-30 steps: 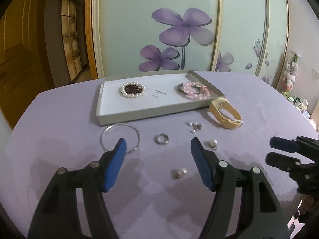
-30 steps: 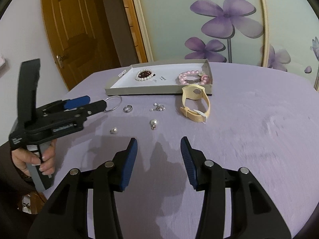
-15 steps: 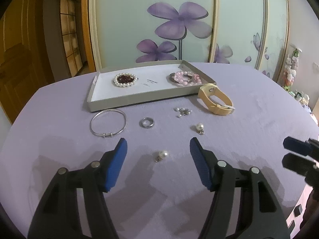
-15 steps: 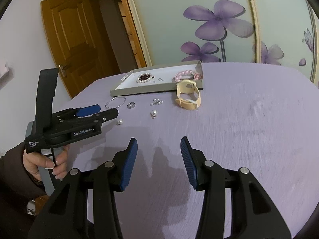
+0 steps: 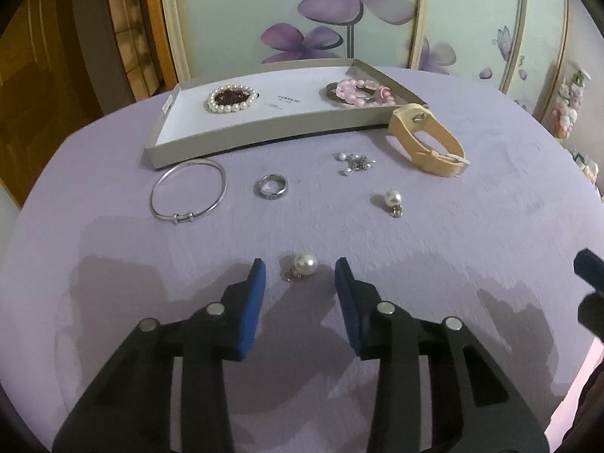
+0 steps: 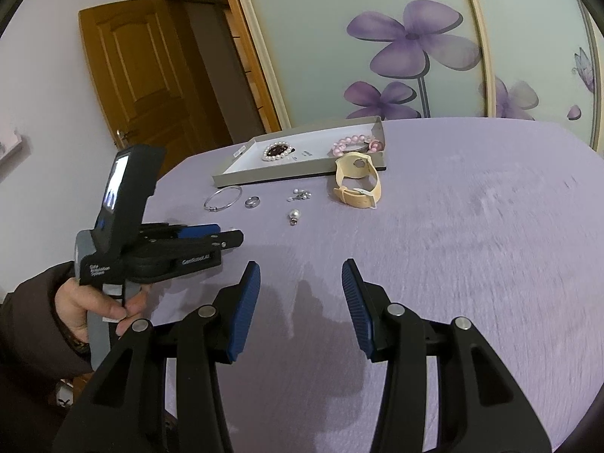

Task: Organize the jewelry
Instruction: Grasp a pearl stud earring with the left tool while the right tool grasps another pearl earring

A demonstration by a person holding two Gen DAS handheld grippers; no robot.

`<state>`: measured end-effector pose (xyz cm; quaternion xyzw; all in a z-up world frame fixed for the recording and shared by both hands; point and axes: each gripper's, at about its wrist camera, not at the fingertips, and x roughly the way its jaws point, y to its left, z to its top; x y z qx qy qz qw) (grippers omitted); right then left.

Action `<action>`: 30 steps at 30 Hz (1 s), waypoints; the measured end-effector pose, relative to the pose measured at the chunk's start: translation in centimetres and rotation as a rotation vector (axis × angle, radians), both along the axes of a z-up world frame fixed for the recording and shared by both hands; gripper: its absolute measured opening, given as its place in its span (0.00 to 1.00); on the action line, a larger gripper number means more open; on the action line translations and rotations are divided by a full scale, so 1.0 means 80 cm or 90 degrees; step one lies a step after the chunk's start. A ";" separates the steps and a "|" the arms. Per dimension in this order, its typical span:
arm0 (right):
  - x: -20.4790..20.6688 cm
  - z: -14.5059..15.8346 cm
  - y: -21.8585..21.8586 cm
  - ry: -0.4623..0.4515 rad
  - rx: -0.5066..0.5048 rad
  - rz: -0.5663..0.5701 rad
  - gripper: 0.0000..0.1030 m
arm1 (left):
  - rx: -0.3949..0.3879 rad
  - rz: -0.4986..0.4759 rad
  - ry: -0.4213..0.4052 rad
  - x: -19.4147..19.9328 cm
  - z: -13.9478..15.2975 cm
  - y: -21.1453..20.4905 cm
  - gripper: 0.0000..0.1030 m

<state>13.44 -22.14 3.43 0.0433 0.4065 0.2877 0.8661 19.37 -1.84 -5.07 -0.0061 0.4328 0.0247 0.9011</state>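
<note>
A grey jewelry tray [image 5: 264, 134] [image 6: 287, 175] lies at the far side of the purple table, holding a pearl bracelet [image 5: 231, 99] and a pink bead bracelet [image 5: 358, 90]. Loose on the cloth are a silver bangle [image 5: 188, 193], a silver ring [image 5: 275, 187], small bead earrings [image 5: 355, 161], a pearl earring [image 5: 392, 200] and a beige watch [image 5: 428, 139] [image 6: 356, 183]. My left gripper [image 5: 300, 268] is open, its jaws either side of a near pearl earring [image 5: 304, 264] without touching it. My right gripper [image 6: 300, 270] is open and empty over bare cloth.
The left gripper also shows from the side in the right wrist view [image 6: 204, 241], held in a hand. A flower-painted sliding door and a wooden door [image 6: 139, 79] stand behind the table. The table edge curves near on the left and right.
My left gripper has moved forward and down, and its jaws have narrowed around the near pearl earring. My right gripper has drawn back from the jewelry, staying open.
</note>
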 end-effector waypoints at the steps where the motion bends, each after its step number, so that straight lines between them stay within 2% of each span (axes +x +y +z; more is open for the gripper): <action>1: 0.001 0.000 0.000 0.001 0.000 0.001 0.46 | 0.000 0.001 0.001 0.001 0.000 0.000 0.37; 4: 0.001 -0.001 0.002 0.004 0.000 0.002 0.46 | 0.008 -0.005 0.002 0.005 0.000 -0.005 0.36; 6: 0.002 -0.002 0.003 0.006 -0.001 0.003 0.46 | 0.013 -0.010 0.002 0.008 0.000 -0.010 0.31; 10: 0.004 -0.002 0.008 0.008 -0.002 0.008 0.46 | 0.022 -0.023 0.002 0.011 0.001 -0.019 0.13; 20: 0.021 -0.003 0.028 0.015 -0.016 0.025 0.46 | 0.010 -0.009 -0.010 0.011 0.005 -0.003 0.13; 30: 0.074 -0.027 0.088 0.061 -0.080 0.054 0.44 | -0.011 0.042 -0.071 0.022 0.047 0.061 0.13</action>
